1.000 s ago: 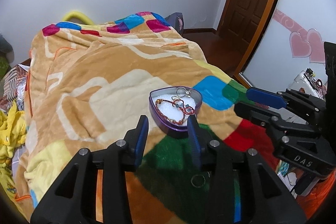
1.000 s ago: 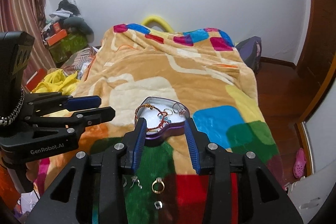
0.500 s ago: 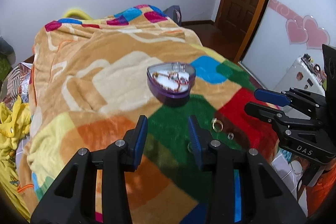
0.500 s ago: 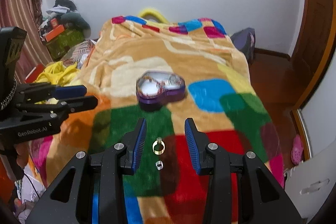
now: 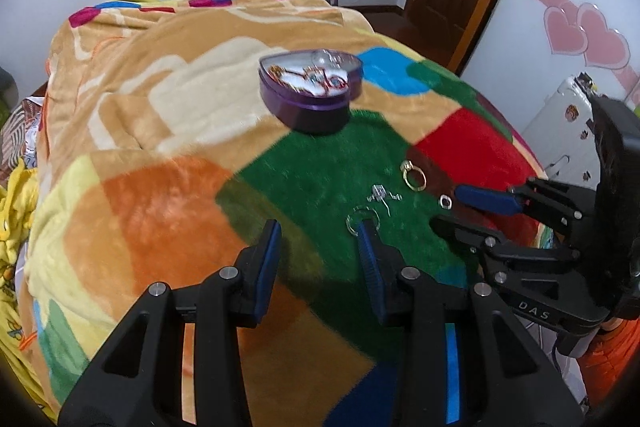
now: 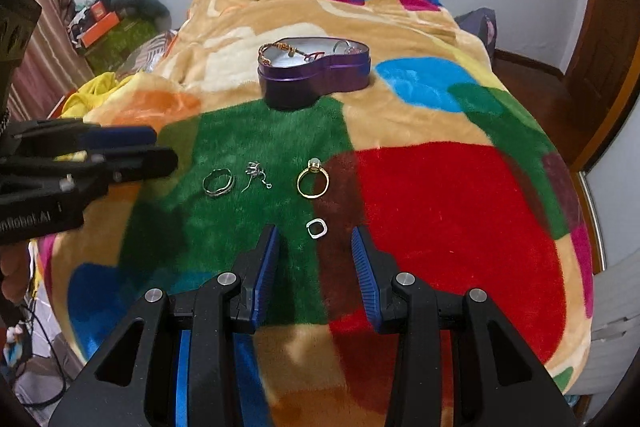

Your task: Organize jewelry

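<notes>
Jewelry tin [image 6: 314, 77]; "DAS"-marked hand-held gripper [image 5: 472, 207]

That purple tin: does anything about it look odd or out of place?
The tin sits upright on the blanket, but a beaded bracelet drapes over its rim. Four small pieces, including a gold ring, lie loose on the blanket.

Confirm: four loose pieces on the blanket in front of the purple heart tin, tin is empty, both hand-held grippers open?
Not quite. The purple heart tin is not empty: the right wrist view shows a beaded bracelet and other pieces inside. The rest stands: four loose pieces on the blanket, including the gold ring, and the left hand-held gripper and right hand-held gripper are open.
</notes>
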`<state>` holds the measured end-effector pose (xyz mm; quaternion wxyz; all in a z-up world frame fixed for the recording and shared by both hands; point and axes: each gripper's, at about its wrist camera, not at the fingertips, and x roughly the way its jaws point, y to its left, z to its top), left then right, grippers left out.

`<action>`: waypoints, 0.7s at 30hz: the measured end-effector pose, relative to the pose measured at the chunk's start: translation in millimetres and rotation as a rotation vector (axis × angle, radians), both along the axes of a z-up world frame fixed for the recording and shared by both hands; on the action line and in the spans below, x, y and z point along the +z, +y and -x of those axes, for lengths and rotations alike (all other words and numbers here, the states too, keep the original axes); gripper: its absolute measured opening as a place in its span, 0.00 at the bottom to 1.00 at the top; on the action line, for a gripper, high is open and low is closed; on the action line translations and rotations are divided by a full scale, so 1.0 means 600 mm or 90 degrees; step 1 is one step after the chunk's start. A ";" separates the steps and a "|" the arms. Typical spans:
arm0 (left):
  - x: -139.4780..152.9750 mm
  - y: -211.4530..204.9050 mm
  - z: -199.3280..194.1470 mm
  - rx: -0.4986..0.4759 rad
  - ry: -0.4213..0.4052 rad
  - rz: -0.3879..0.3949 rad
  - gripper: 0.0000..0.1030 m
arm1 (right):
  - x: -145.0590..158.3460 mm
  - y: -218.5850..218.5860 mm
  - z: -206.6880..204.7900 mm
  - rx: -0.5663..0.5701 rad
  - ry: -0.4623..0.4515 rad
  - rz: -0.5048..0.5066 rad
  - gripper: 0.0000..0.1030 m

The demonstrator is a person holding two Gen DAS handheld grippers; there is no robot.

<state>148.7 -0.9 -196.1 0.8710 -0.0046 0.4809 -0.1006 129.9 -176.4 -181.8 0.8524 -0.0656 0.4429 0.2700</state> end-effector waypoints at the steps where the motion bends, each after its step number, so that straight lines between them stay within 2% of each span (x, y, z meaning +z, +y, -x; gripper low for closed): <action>1: -0.005 -0.004 0.001 -0.006 0.003 -0.002 0.38 | 0.000 0.000 0.000 -0.001 -0.002 -0.002 0.33; 5: -0.014 -0.012 0.003 -0.018 0.007 -0.006 0.38 | -0.004 -0.001 -0.002 -0.002 -0.002 -0.005 0.28; 12: -0.027 -0.018 -0.004 -0.024 0.019 0.007 0.38 | -0.007 0.003 -0.005 0.001 -0.006 -0.007 0.10; 19: -0.032 -0.025 -0.017 -0.019 0.018 0.017 0.37 | 0.004 0.000 -0.007 -0.006 -0.014 -0.019 0.09; 21: -0.032 -0.027 -0.020 -0.021 0.014 0.018 0.33 | 0.008 -0.001 -0.010 -0.010 -0.019 -0.021 0.09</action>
